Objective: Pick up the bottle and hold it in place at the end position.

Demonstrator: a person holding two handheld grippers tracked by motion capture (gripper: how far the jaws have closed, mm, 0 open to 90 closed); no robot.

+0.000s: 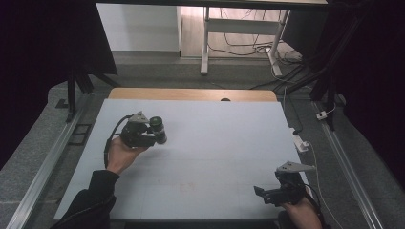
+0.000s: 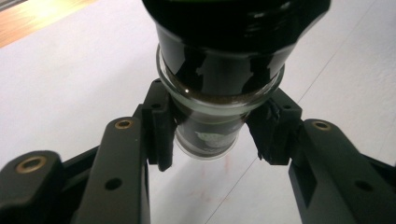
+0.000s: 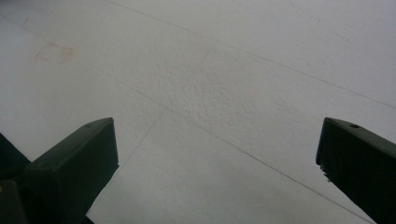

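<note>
Your left gripper (image 2: 210, 140) has its jaws closed on the narrow glass part of a dark jar (image 1: 158, 130), and that is where trouble could start: the pads bear on smooth, rounded glass just below the wider dark body, so a quick wrist turn or a slackened squeeze could, I judge, let it slide or swing loose. From above, the jar sits over the left half of the white table (image 1: 215, 157), toward the far side, at the tip of the gripper in your left hand (image 1: 122, 155). It looks tipped over, its long axis roughly level and running away from your hand, wide dark end outward; whether it touches the table I cannot tell. Your right gripper (image 1: 261, 193) hangs near the right front corner, jaws spread wide, holding nothing.
</note>
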